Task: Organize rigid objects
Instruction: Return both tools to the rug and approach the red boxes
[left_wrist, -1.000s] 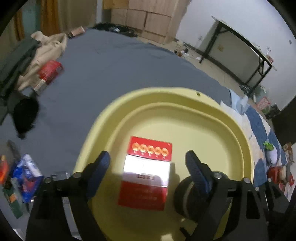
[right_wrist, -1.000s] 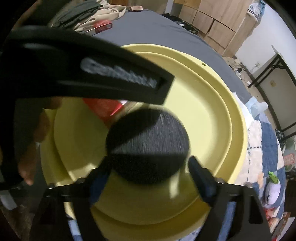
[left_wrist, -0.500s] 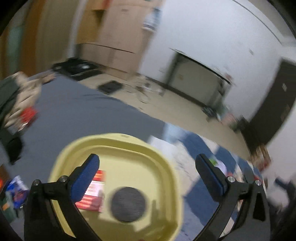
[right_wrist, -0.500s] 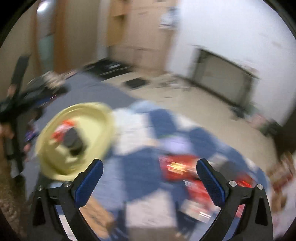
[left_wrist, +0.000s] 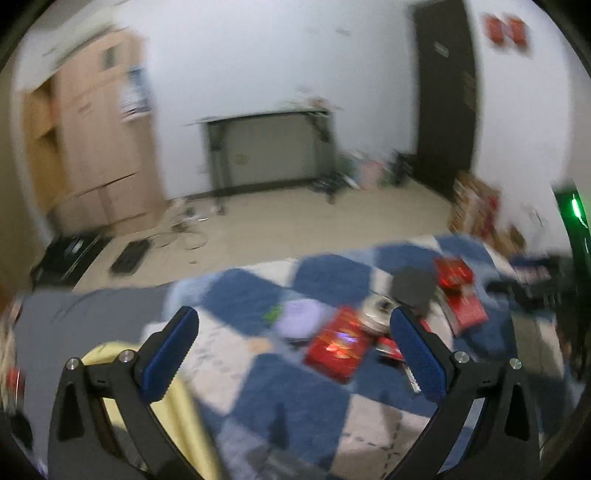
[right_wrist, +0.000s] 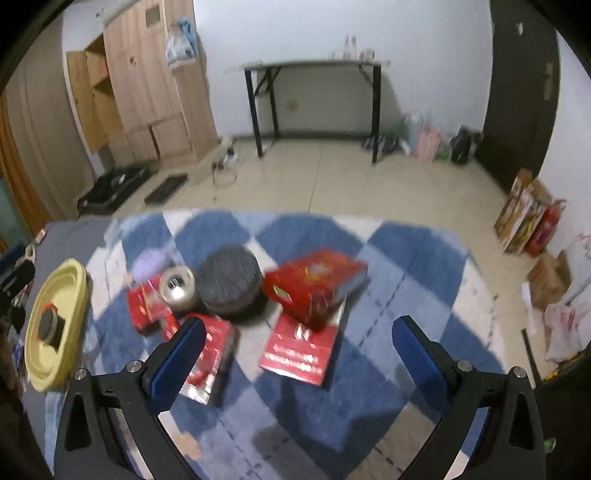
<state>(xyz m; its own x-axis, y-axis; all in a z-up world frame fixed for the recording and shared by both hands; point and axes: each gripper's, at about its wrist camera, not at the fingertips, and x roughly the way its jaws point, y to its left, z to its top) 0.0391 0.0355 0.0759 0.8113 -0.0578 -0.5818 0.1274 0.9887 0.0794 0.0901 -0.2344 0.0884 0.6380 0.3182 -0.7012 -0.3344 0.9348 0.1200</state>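
My right hand-held gripper (right_wrist: 297, 354) is released, nothing between its jaws, which have just been opening. My left hand-held gripper (left_wrist: 291, 350) likewise: wide, empty, just opened. Both hover over the blue checked blanket (right_wrist: 406, 266). Ahead at 12 o'clock: a black round tin (right_wrist: 229, 282) touching a tape roll (right_wrist: 177, 287) and a big red box (right_wrist: 314, 286), flat red packs (right_wrist: 299, 350) below. Yellow basin (right_wrist: 70, 295) at 9 o'clock, holding a dark disc (right_wrist: 47, 325).
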